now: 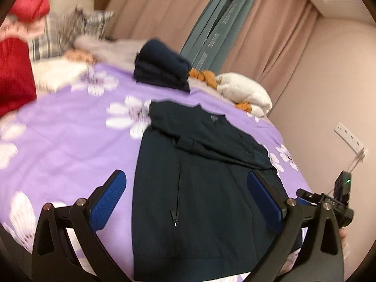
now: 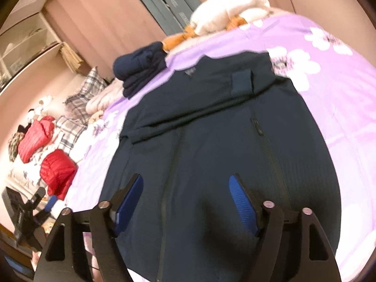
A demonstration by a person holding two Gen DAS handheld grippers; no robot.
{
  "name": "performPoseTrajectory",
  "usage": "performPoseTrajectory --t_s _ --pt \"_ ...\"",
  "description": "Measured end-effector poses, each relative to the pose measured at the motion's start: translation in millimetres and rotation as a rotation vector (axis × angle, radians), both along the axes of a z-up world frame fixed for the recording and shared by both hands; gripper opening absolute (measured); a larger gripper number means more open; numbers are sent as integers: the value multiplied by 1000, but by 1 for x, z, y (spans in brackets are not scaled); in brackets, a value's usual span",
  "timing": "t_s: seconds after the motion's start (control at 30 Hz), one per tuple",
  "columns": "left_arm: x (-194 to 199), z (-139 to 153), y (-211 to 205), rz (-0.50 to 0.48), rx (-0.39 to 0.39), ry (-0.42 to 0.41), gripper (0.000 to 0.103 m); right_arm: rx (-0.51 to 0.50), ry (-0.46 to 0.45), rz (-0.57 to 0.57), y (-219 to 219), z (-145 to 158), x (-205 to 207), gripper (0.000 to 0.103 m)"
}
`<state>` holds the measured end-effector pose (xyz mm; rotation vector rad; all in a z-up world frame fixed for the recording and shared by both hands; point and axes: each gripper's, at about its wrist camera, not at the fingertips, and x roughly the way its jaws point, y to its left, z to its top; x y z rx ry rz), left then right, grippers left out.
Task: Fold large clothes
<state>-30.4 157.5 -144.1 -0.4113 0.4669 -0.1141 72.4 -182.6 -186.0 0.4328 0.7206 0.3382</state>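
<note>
Lying flat on the purple floral bedspread (image 1: pixel 70 141): dark jacket (image 1: pixel 199 188), front up, both sleeves folded across the chest (one cuff (image 2: pixel 242 82) showing near the collar). Hovering above its lower half: left gripper (image 1: pixel 188 188), jaws spread wide, gripping nothing. Hovering likewise: right gripper (image 2: pixel 185 195), jaws apart, empty. Sitting just beyond the collar: folded navy pile (image 1: pixel 162 65). Resting at the far edge: white blanket (image 1: pixel 244 91).

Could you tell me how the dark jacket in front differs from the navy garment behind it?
The dark jacket lies spread flat, sleeves folded across its chest; the navy garment is a compact folded bundle. The jacket covers far more bedspread. Both are dark and rest on the purple floral bedspread.
</note>
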Motion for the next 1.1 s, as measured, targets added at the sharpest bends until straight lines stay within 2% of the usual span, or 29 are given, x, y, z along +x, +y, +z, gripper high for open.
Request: performPoseTrajectory --t_s 0.07,0.17,0.23,0.27,0.3,0.37,0.47,0.53,0.63,0.7,0.77,0.83,0.9,1.0,1.1 --pt "-9 8 -2 -6 2 -49 103 -16 -32 5 4 5 -3 83" --pt "-14 19 -3 2 25 -78 103 -38 -86 12 9 15 -10 84" --pt "-16 24 -3 29 50 -81 103 -33 -153 40 11 24 -16 92" --pt "-19 27 -1 42 50 -92 103 -23 -187 55 11 27 -19 100" --pt "-21 28 -1 46 43 -105 103 -10 -234 71 11 31 -23 102" --pt "-30 33 3 48 35 -166 103 5 -312 83 10 38 -32 102" --pt "-38 38 -3 96 126 -220 103 0 -409 76 10 44 -39 102" --pt "-39 38 -5 88 144 -226 103 -12 -429 83 12 45 -38 102" --pt "-37 25 -1 -26 28 -231 103 -61 -377 112 19 36 -29 102" --pt "-26 14 1 -92 -49 -162 103 -96 -320 128 25 25 -26 102" --pt "-9 -1 3 -135 -112 -45 103 -153 -247 112 27 13 -20 102" --pt "2 -17 5 -129 -146 50 103 -183 -157 76 25 -1 -12 102" --pt "8 -31 11 -110 -189 119 103 -169 -100 50 17 -9 -8 102" --pt "12 -45 20 -82 -247 176 103 -131 -59 19 1 -14 -7 102" --pt "14 -55 27 -42 -269 212 103 -112 -43 -17 -15 -15 -8 102"
